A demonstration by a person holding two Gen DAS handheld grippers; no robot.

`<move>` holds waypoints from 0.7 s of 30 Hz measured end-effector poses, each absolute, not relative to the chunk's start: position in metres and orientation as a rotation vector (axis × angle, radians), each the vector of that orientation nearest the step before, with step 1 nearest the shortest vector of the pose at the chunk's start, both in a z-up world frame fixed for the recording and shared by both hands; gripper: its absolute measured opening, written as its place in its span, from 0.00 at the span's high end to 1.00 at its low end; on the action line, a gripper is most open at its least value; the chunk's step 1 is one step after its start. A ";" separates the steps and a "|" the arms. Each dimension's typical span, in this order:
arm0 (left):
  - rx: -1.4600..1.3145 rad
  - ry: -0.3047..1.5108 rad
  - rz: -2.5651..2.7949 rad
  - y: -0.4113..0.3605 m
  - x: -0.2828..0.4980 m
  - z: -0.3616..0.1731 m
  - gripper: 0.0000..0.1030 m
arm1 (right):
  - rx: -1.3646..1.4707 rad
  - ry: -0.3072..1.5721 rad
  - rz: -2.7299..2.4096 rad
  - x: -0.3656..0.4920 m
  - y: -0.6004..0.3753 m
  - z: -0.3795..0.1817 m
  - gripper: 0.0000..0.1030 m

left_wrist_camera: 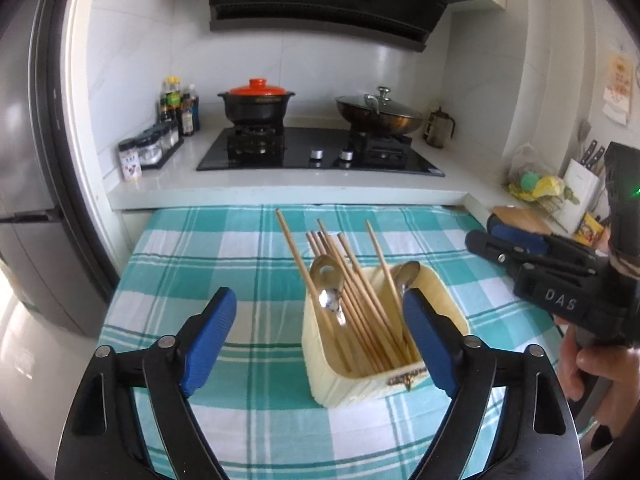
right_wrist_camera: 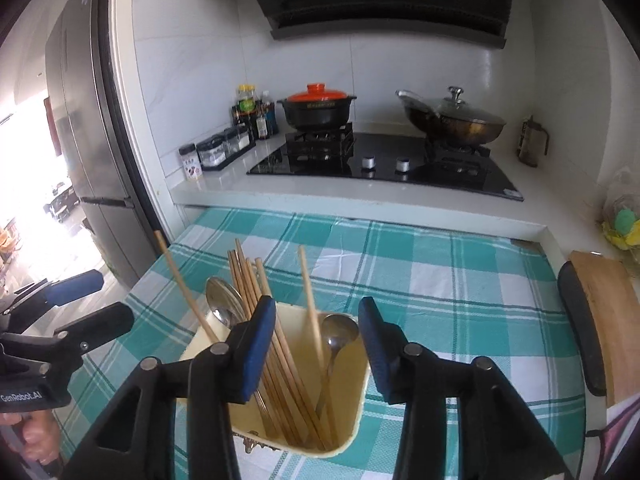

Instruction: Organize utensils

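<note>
Utensils sit in the cream holder (left_wrist_camera: 372, 376) on the checked table (left_wrist_camera: 248, 264); both your tools are empty.

Your left tool (left_wrist_camera: 320, 340) gapes wide, nothing between its blue pads (left_wrist_camera: 210, 330), hovering just short of the holder. Your right tool (right_wrist_camera: 316, 354) is spread open too, straddling the holder's mouth (touching or not, can't tell). Chopsticks (right_wrist_camera: 244, 280) lean out left, one spoon (right_wrist_camera: 222, 304) among them, another spoon (right_wrist_camera: 338, 334) on the right side. Stove (left_wrist_camera: 320, 152) is behind.
</note>
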State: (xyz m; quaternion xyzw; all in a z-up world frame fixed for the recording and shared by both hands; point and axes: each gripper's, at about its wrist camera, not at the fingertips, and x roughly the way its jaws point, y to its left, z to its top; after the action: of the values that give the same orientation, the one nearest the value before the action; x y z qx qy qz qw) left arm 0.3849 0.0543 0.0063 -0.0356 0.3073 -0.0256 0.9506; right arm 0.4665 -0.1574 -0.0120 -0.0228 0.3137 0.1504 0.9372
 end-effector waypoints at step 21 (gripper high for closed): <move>0.036 0.554 0.213 0.021 0.221 -0.015 0.00 | -0.111 0.524 0.194 0.232 -0.178 -0.003 0.15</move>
State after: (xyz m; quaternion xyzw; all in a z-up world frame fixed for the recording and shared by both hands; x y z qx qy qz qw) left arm 0.2208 0.0214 -0.0148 0.0176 0.2731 0.1050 0.9561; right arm 0.2318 -0.1783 -0.0026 -0.0545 0.2584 0.0958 0.9597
